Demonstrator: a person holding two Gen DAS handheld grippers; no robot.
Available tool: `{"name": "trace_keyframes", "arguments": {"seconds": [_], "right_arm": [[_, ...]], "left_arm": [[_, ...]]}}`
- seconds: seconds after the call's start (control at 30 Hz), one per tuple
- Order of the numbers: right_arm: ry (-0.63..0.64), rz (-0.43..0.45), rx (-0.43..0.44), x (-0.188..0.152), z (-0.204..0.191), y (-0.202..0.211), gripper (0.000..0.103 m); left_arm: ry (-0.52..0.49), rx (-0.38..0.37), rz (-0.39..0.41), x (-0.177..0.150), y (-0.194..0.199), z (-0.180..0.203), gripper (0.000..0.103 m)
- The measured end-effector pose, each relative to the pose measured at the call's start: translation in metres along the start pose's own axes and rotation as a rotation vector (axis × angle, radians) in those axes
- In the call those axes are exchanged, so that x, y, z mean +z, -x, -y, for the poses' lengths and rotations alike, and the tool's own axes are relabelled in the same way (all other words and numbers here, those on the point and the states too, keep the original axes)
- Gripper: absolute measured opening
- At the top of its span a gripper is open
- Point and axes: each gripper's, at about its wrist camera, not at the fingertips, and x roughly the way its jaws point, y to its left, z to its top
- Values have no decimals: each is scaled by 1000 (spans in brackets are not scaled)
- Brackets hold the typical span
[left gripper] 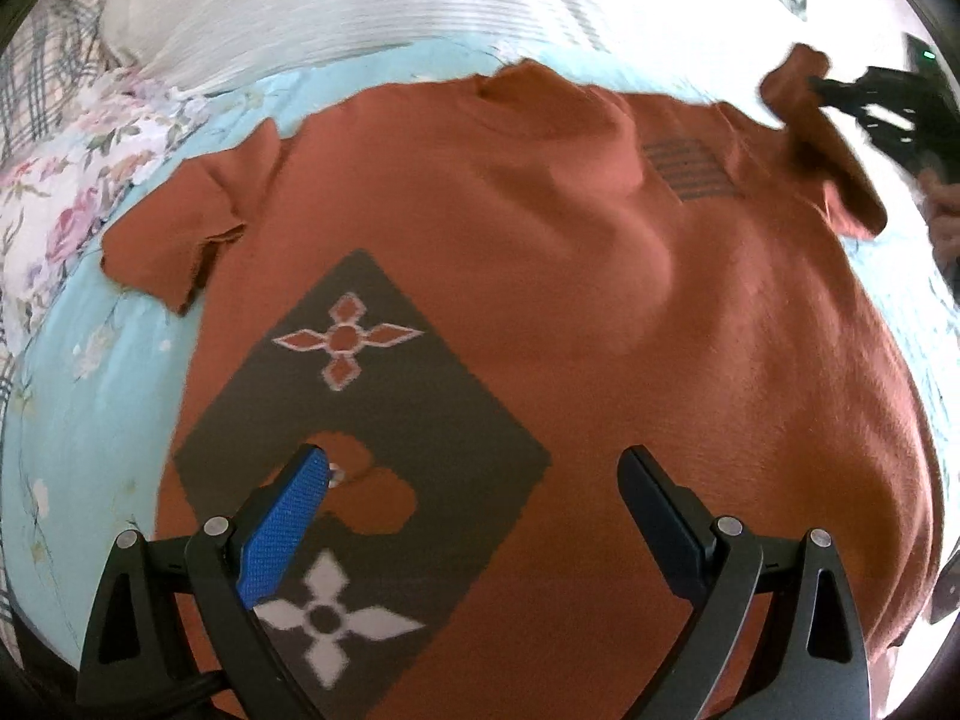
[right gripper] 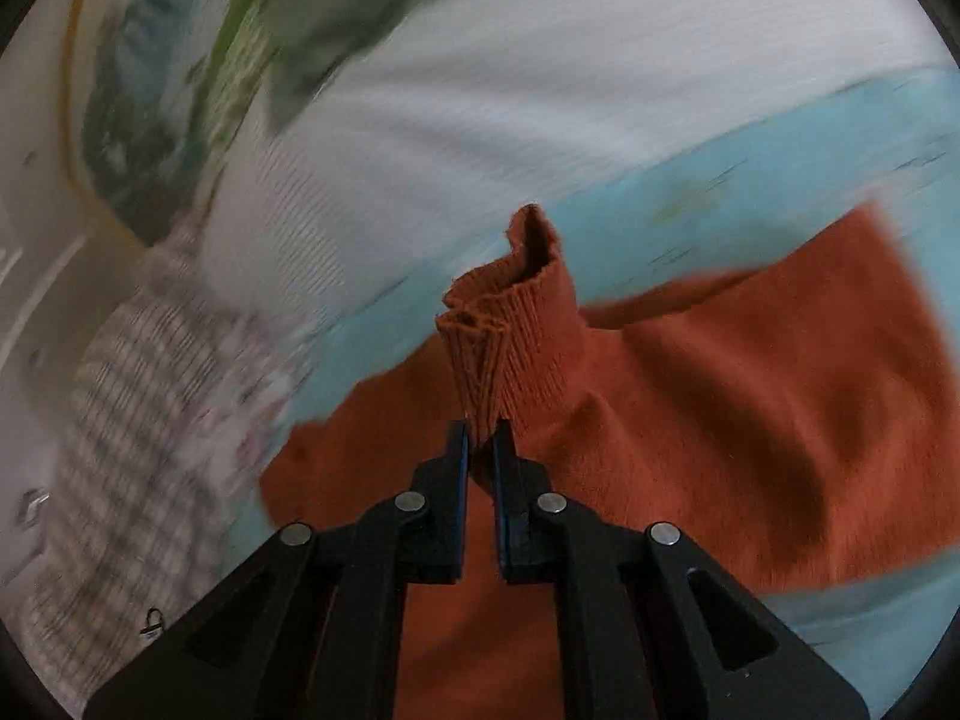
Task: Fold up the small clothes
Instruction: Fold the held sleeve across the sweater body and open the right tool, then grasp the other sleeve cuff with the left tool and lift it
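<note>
A rust-orange sweater [left gripper: 540,276] lies spread front up on a light blue bedsheet [left gripper: 90,396], with a dark diamond print bearing flower shapes near its hem. My left gripper [left gripper: 474,474] hovers open over that print, nothing between its fingers. At the far right of the left wrist view, my right gripper [left gripper: 816,84] holds the sweater's sleeve lifted. In the right wrist view, my right gripper [right gripper: 480,438] is shut on the ribbed sleeve cuff [right gripper: 510,312], which stands up above the jaws. The other sleeve [left gripper: 180,228] lies flat at the left.
A white ribbed blanket [left gripper: 360,0] lies beyond the sweater. A floral cloth [left gripper: 72,204] and a plaid fabric [right gripper: 120,420] sit at the left side. A person's hand [left gripper: 945,210] shows at the right edge. Green fabric [right gripper: 240,30] blurs in the background.
</note>
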Motion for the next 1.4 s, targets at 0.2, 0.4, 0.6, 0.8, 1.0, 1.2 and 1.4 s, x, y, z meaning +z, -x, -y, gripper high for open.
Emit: {"name": "trace_keyframes", "arguments": {"seconds": [0.2, 0.4, 0.6, 0.8, 1.0, 1.2, 1.4], "right_arm": [[-18, -143, 100, -39, -52, -94, 8], [24, -235, 126, -66, -82, -139, 8], [-52, -294, 164, -73, -75, -160, 27], [-106, -159, 163, -63, -51, -91, 40], [-137, -4, 75, -73, -26, -4, 49], [-180, 119, -55, -79, 2, 56, 51], [-152, 174, -190, -57, 29, 88, 54]], "left_arm": [[65, -13, 11, -2, 3, -33, 97], [103, -36, 25, 2, -1, -54, 97], [155, -95, 32, 20, -19, -62, 98], [224, -164, 21, 56, -52, -72, 98], [324, -253, -12, 107, -103, -81, 97], [343, -262, 26, 143, -129, -79, 39], [323, -282, 94, 138, -100, -92, 5]]}}
